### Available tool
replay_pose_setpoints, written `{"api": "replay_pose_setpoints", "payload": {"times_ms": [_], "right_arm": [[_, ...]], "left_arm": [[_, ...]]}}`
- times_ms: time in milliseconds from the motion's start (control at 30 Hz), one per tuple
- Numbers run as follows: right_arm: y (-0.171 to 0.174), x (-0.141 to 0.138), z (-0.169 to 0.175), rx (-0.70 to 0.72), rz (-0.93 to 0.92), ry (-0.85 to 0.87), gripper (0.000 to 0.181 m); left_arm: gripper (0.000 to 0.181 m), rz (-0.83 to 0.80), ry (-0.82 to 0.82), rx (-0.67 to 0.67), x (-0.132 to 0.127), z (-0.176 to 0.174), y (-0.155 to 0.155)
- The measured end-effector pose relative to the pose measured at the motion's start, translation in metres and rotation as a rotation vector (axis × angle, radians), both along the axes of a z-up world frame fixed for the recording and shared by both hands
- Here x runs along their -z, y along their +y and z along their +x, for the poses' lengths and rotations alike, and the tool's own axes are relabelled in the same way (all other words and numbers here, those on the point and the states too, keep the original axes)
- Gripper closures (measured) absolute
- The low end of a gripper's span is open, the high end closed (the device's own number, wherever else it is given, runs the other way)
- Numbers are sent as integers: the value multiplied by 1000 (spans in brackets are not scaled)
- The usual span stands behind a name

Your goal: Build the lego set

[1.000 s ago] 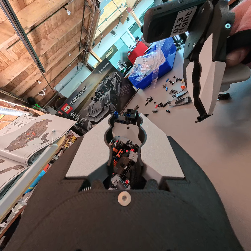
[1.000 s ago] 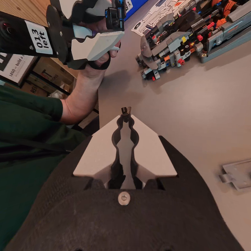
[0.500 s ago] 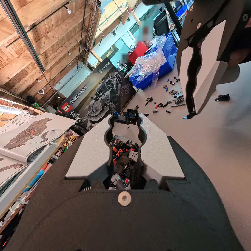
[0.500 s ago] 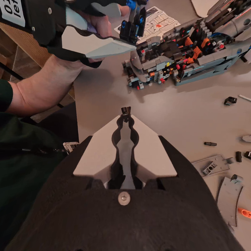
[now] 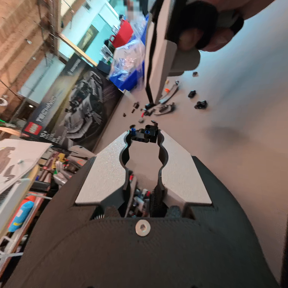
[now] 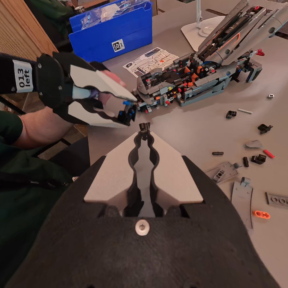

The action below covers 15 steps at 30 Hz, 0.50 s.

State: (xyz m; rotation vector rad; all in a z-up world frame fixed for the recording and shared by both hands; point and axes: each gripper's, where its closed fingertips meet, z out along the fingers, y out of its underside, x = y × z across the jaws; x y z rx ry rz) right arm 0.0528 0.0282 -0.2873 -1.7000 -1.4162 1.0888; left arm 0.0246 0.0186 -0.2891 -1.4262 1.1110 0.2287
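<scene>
My left gripper [image 5: 144, 134] is shut on a small black sub-assembly with blue pins [image 5: 145, 134], held above the grey table. It also shows in the right wrist view [image 6: 127, 114], just left of the car model's nose. My right gripper [image 6: 144, 130] is shut on a small black pin piece [image 6: 144, 127] at its tips; it shows in the left wrist view [image 5: 150, 104] at top, pointing down over loose parts. The half-built grey, black and orange car model [image 6: 194, 82] lies on the table beyond both grippers.
A blue bin [image 6: 112, 34] with plastic bags stands at the back left, a sticker sheet [image 6: 151, 60] before it. Loose black, grey, red and orange parts [image 6: 255, 159] lie at the right. The set's box [image 5: 70, 112] and open manual [image 5: 17, 159] are at the left. The left gripper's tips are roughly 4 centimetres from the right gripper's.
My left gripper has come down with its sub-assembly to just in front of the car's nose. My right gripper has tilted towards the table and drawn near it, still shut on the pin.
</scene>
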Motion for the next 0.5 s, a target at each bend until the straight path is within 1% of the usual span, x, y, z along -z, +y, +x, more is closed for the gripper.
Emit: {"api": "replay_pose_setpoints", "payload": {"times_ms": [167, 233, 400, 500], "right_arm": [[3, -1, 13, 8, -68, 59, 176], [3, -3, 16, 2, -96, 92, 176], [2, -6, 19, -18, -142, 137, 176], [1, -3, 20, -26, -144, 133, 176]], "left_arm": [[150, -284, 60, -6, 56, 13, -2], [150, -355, 53, -23, 71, 14, -1], [149, -454, 0, -62, 76, 12, 1], [149, -561, -62, -56, 79, 10, -3]]}}
